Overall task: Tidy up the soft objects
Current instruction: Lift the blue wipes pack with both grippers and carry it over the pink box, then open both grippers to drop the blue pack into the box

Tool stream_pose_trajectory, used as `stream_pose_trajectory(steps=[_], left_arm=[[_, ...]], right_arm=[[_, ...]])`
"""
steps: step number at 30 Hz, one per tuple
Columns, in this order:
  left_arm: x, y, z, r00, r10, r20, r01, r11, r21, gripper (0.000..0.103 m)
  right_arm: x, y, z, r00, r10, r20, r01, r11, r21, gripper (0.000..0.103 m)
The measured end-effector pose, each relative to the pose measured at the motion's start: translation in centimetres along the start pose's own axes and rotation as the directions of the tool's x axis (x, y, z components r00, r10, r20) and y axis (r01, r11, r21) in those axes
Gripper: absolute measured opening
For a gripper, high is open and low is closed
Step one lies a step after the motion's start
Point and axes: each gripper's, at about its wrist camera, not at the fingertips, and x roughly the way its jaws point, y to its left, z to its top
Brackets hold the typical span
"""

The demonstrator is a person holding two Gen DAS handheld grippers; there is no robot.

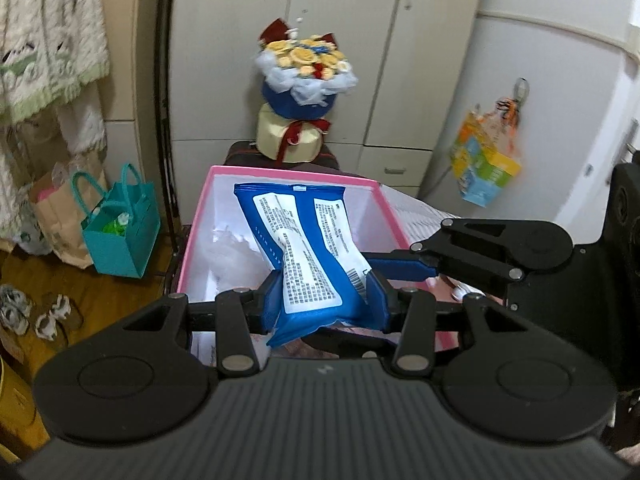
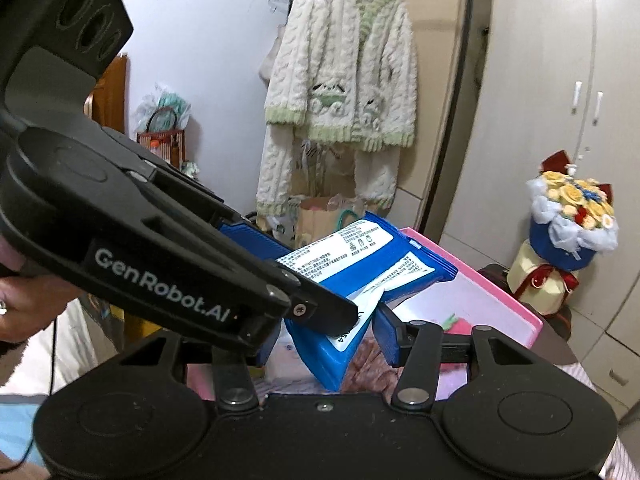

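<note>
Fingers of the left gripper (image 1: 326, 302) squeeze the blue packet (image 1: 308, 252), holding it over the pink box (image 1: 288, 171). Right gripper (image 2: 324, 344) sits loose around the packet's end. Dropping it in is left, I think.

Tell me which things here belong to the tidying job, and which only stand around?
Job:
- blue-and-white soft plastic pack
- pink-rimmed white box
- left tool

Only around:
- yellow flower bouquet
- teal paper bag
- cream knitted cardigan

Glossy plastic pack (image 1: 308, 248); matt pink cardboard box (image 1: 280, 174).
</note>
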Motion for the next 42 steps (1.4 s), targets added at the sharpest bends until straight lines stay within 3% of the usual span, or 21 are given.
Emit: stream_pose_trajectory(steps=[9, 14, 16, 19, 26, 33, 42], left_arm=[[5.2, 2.6, 0.3, 0.996, 0.001, -0.087, -0.007, 0.998, -0.068, 0.043], [6.6, 3.2, 0.3, 0.994, -0.005, -0.109, -0.006, 0.995, -0.099, 0.043], [6.4, 3.3, 0.2, 0.996, 0.023, -0.091, -0.032, 0.995, -0.097, 0.044], [4.9, 2.1, -0.2, 0.993, 0.118, -0.031, -0.118, 0.993, -0.003, 0.045], [-0.1, 0.9, -0.5, 0.993, 0.112, 0.045, -0.114, 0.992, 0.048, 0.049], [-3.4, -1.1, -1.3, 0.999, 0.043, 0.03, -0.045, 0.996, 0.081, 0.052], [-7.5, -4.7, -2.9, 0.999, -0.009, 0.038, 0.003, 0.987, 0.162, 0.056]], right_arm=[[5.8, -3.1, 0.4, 0.985, 0.084, -0.148, -0.09, 0.995, -0.031, 0.059], [7.5, -3.4, 0.1, 0.979, 0.072, -0.189, -0.082, 0.996, -0.042, 0.059], [7.8, -3.5, 0.1, 0.979, 0.063, -0.193, -0.075, 0.996, -0.055, 0.06], [7.7, -3.5, -0.6, 0.979, -0.003, -0.205, -0.016, 0.996, -0.091, 0.063], [2.6, -2.6, -2.4, 0.993, 0.004, -0.115, -0.01, 0.998, -0.056, 0.068], [-2.5, -1.8, -3.2, 0.999, 0.002, -0.052, -0.002, 1.0, 0.006, 0.071], [-8.5, -1.7, -4.5, 0.999, -0.025, -0.033, 0.029, 0.994, 0.107, 0.072]])
